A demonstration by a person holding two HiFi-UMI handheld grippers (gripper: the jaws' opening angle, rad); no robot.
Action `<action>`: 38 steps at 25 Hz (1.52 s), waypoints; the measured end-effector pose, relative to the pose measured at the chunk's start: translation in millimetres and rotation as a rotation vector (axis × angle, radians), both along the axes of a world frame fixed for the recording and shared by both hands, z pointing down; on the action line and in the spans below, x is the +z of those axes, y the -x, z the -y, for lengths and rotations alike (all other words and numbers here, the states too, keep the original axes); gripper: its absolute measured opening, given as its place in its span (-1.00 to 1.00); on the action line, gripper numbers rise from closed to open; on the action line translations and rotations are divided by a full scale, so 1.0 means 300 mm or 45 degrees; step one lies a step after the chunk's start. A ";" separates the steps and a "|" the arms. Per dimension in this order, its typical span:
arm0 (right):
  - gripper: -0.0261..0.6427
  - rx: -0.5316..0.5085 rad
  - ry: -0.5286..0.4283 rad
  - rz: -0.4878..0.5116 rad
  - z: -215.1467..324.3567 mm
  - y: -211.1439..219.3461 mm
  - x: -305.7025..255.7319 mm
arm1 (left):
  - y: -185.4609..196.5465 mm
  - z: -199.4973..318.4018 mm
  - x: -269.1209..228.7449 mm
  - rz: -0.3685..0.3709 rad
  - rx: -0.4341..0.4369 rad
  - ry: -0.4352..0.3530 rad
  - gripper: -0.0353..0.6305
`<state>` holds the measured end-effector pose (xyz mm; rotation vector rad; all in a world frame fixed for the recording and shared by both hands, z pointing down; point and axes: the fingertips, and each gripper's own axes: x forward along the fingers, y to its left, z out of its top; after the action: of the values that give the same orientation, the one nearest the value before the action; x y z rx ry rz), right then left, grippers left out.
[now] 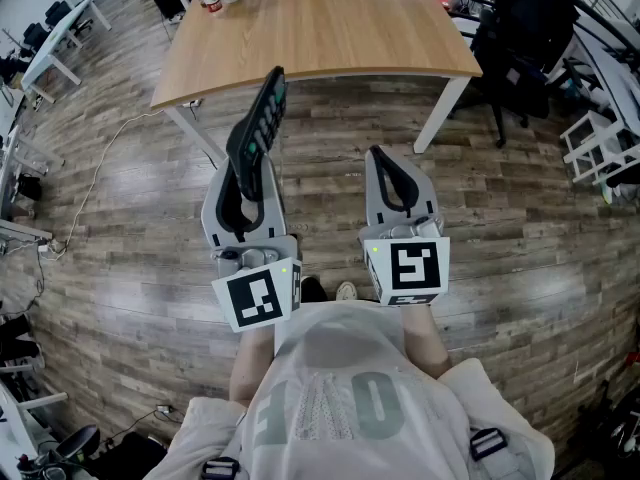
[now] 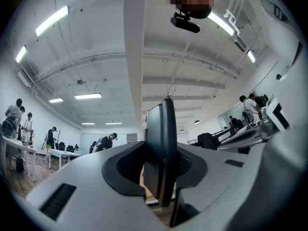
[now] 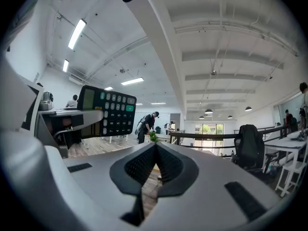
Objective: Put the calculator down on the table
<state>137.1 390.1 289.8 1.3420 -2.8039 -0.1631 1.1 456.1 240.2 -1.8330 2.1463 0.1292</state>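
Calculator (image 1: 262,118) being pinched edge-on in left gripper (image 1: 247,181), hovering short of table (image 1: 330,28); right gripper (image 1: 392,173) jaws touching, gripping nothing.

Left gripper (image 1: 247,173), right gripper (image 1: 384,163): light grey moulded shells, narrowed toward tips. Inner jaw faces lined with black ribbed pads (image 3: 139,165). Dark rectangular slots (image 3: 243,194) recessed in upper shell faces. Rear of each gripper capped by white cube (image 1: 258,300) printed with black square markers; small green light (image 1: 285,265) seen beside each cube. Torso covered by loose pale shirt (image 1: 350,388) marked with large grey characters. Straps with black buckles (image 1: 486,442) worn at shoulders.
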 end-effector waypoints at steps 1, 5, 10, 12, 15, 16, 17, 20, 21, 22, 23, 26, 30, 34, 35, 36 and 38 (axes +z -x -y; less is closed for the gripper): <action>-0.87 -0.002 -0.003 -0.002 0.001 -0.002 -0.002 | 0.000 0.000 0.000 -0.002 -0.003 0.000 -0.53; -0.87 -0.006 -0.014 -0.008 0.004 -0.009 -0.007 | -0.001 0.002 0.000 -0.007 -0.012 -0.001 -0.53; -0.87 0.005 -0.043 -0.048 0.006 -0.017 -0.009 | 0.015 -0.013 -0.008 -0.018 -0.021 -0.025 -0.53; -0.87 0.020 -0.054 -0.038 0.021 -0.037 -0.020 | 0.018 -0.013 -0.015 -0.021 -0.024 -0.036 -0.53; -0.87 0.032 -0.058 -0.008 0.041 -0.065 -0.022 | 0.021 -0.008 -0.012 -0.032 -0.029 -0.038 -0.53; -0.86 0.039 -0.056 -0.012 0.045 -0.067 -0.018 | 0.027 -0.008 -0.010 -0.036 -0.032 -0.038 -0.53; -0.86 0.047 -0.053 -0.020 0.048 -0.067 -0.012 | 0.033 -0.010 -0.009 -0.039 -0.035 -0.039 -0.53; -0.86 0.054 -0.037 -0.021 0.054 -0.062 -0.003 | 0.051 -0.016 -0.008 -0.038 -0.046 -0.037 -0.53; -0.86 0.051 -0.031 -0.014 0.057 -0.058 -0.002 | 0.057 -0.017 -0.008 -0.037 -0.050 -0.037 -0.53; -0.86 0.046 -0.024 -0.008 0.062 -0.054 0.001 | 0.063 -0.017 -0.008 -0.036 -0.055 -0.035 -0.53; -0.86 0.040 -0.017 -0.004 0.066 -0.049 0.004 | 0.071 -0.017 -0.006 -0.035 -0.062 -0.033 -0.53; -0.86 0.015 -0.001 -0.001 0.072 -0.034 0.019 | 0.096 -0.020 0.003 -0.047 -0.092 -0.025 -0.53; -0.86 -0.009 0.018 0.011 0.084 -0.013 0.027 | 0.126 -0.023 0.011 -0.076 -0.117 -0.022 -0.53; -0.86 -0.017 0.017 0.013 0.109 0.028 0.032 | 0.165 -0.014 0.007 -0.084 -0.117 -0.043 -0.53; -0.86 -0.016 0.012 0.003 0.127 0.038 0.035 | 0.176 0.001 0.006 -0.085 -0.115 -0.054 -0.53; -0.86 -0.013 0.009 -0.008 0.147 0.047 0.039 | 0.188 0.020 0.006 -0.087 -0.111 -0.065 -0.53; -0.86 -0.002 0.006 -0.024 0.194 0.062 0.043 | 0.211 0.069 0.004 -0.093 -0.099 -0.083 -0.53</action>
<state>118.4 332.0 302.6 1.3308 -2.7882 -0.1683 -62.1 435.4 241.5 -1.7318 2.2322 0.2489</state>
